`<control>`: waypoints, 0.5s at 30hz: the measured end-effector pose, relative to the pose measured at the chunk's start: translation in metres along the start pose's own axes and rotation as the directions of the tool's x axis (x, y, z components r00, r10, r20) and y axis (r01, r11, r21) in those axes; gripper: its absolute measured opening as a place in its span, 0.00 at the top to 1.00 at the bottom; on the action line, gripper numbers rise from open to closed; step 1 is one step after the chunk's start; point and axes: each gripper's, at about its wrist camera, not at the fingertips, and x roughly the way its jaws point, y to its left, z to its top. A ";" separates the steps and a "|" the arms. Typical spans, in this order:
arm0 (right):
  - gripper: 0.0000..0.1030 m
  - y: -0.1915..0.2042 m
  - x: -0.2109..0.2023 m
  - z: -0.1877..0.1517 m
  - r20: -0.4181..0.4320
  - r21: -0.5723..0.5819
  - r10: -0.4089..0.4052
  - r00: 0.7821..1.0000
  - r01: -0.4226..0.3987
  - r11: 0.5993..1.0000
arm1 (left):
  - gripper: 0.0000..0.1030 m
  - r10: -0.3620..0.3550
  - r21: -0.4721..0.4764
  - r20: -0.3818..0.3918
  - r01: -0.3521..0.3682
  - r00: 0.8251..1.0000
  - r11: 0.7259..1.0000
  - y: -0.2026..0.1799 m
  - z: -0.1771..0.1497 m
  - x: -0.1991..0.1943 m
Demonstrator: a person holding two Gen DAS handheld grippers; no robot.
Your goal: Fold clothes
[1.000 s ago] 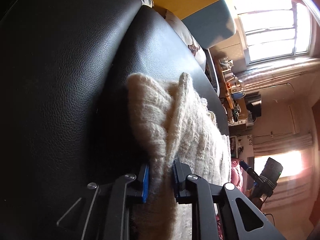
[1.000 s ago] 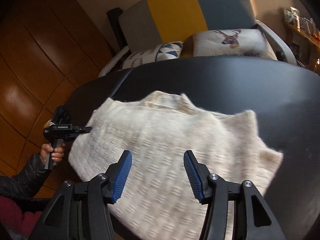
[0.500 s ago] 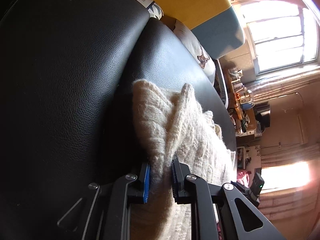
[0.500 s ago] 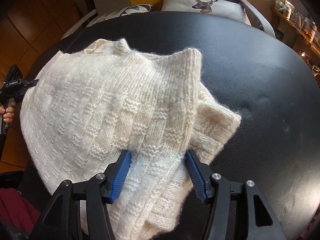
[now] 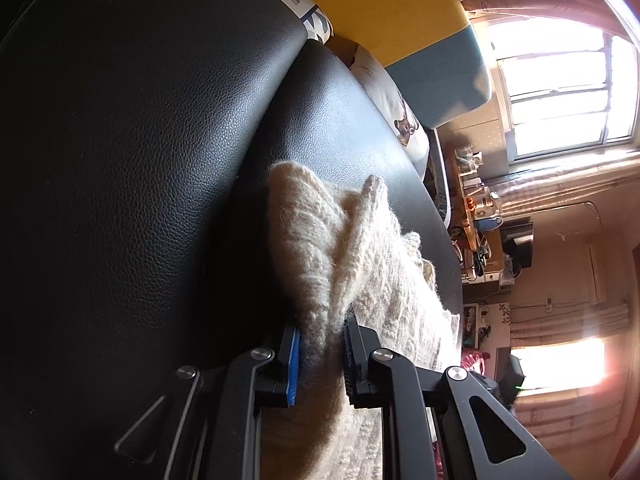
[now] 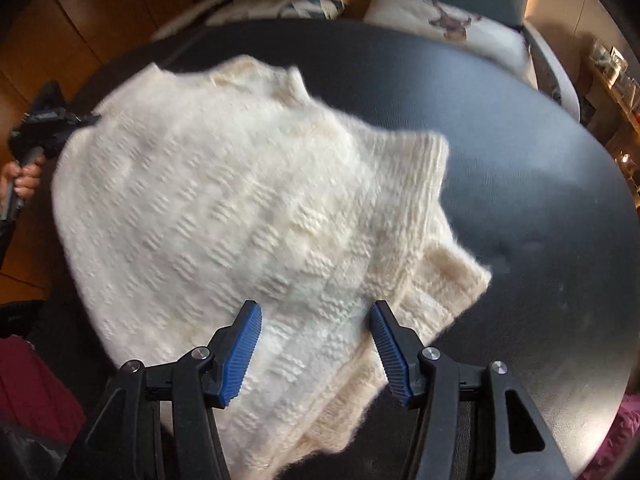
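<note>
A cream knitted sweater point(image 6: 240, 208) lies on the round black leather table point(image 6: 520, 168), with one ribbed part folded over at its right side. My right gripper point(image 6: 316, 314) hovers open above the sweater's near part, nothing between its blue pads. My left gripper point(image 5: 320, 344) is shut on a thick fold of the sweater point(image 5: 320, 248) at the table's edge. In the right wrist view the left gripper point(image 6: 44, 124) shows at the far left, held by a hand point(image 6: 22, 180).
A sofa with yellow and blue back panels point(image 5: 400, 12) and printed cushions point(image 6: 448, 28) stands beyond the table. A cluttered shelf point(image 5: 476, 216) and a bright window point(image 5: 560, 96) are off to the right. Wooden floor point(image 6: 80, 20) lies left of the table.
The right gripper has drawn back and up a little from the sweater, still open. The sweater's top edge shifted slightly. The left gripper keeps its hold on the fold.
</note>
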 end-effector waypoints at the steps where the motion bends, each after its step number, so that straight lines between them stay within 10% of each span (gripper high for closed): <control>1: 0.38 -0.002 0.003 -0.001 -0.001 0.008 0.003 1.000 -0.003 1.000 | 0.84 -0.016 -0.010 0.004 0.016 1.000 1.000 0.000 0.000 -0.001; 15: 0.38 -0.004 -0.003 -0.015 0.038 0.069 -0.019 0.999 0.016 0.997 | 0.84 -0.207 -0.101 0.061 0.212 0.977 0.972 -0.047 -0.002 -0.025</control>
